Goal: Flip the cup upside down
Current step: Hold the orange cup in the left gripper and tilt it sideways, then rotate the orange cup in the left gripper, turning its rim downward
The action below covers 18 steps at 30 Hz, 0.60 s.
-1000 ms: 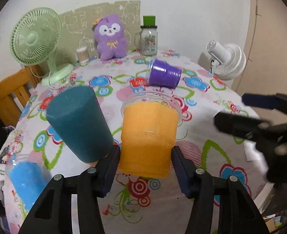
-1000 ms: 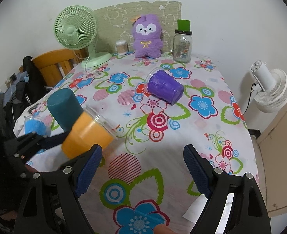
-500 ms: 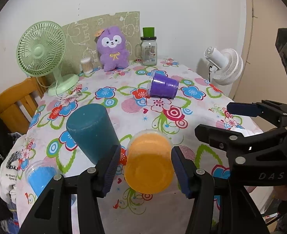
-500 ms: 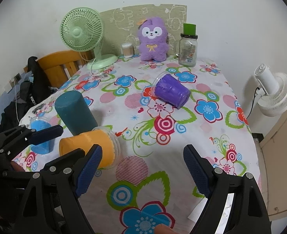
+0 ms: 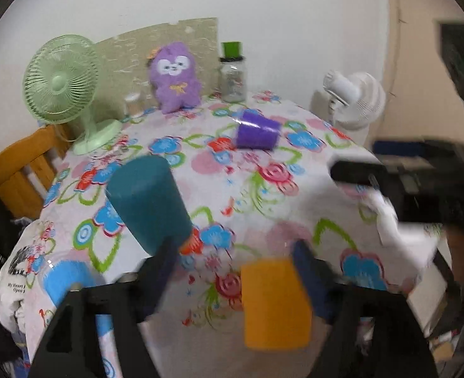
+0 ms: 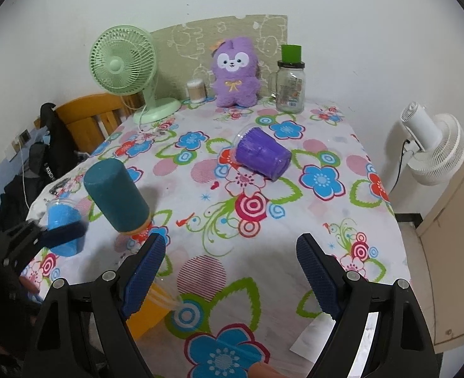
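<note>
The orange cup (image 5: pixel 276 304) stands closed end up at the table's front edge, blurred, against my left gripper's (image 5: pixel 235 263) right finger. The jaws stand wide and hold nothing. In the right wrist view the orange cup (image 6: pixel 148 310) shows partly behind my left finger. My right gripper (image 6: pixel 232 271) is open and empty above the front of the table. A dark teal cup (image 5: pixel 148 201) (image 6: pixel 117 197) stands upside down. A purple cup (image 5: pixel 257 133) (image 6: pixel 262 154) lies on its side mid-table. A blue cup (image 5: pixel 69 280) (image 6: pixel 63 230) stands at the left edge.
A green fan (image 6: pixel 123 64), a purple plush toy (image 6: pixel 235 74), a glass jar with a green lid (image 6: pixel 290 86) and a small cotton-swab container (image 6: pixel 196 89) stand along the back. A white fan (image 6: pixel 433 149) is off the right edge. A wooden chair (image 6: pixel 90 119) is at left.
The orange cup was held on its side in my left gripper; now the jaws have opened, the cup stands base up on the table, and the left gripper has pulled back.
</note>
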Available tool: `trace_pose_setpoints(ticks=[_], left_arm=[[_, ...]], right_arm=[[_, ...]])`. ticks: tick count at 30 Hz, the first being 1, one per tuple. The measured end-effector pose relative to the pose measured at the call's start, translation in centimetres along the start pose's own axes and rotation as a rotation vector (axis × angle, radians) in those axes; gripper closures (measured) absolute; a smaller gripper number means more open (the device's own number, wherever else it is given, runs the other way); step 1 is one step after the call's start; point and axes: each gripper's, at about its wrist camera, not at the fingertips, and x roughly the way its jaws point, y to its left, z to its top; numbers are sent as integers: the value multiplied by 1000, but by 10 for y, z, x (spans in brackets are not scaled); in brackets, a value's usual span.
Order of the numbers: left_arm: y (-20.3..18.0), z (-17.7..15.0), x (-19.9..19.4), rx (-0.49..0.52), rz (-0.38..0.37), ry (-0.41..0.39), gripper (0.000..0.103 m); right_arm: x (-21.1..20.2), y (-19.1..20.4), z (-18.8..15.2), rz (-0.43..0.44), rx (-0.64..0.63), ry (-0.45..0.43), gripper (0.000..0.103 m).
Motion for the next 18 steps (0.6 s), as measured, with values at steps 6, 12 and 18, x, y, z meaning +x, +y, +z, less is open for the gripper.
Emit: trace_pose_setpoints(ticks=[6,12,18], left_arm=[[-20,-27,-8,86,-82,-11,4],[-42,-36,20,111,-137,48,21],[-41,-32,26,73,-129,74,39]], right_arm=[[0,-7,-1,-9,24,-1,16],[-3,-3,-4,-11,19,0,16],[-8,-6,-3,-19,25,-15,16]])
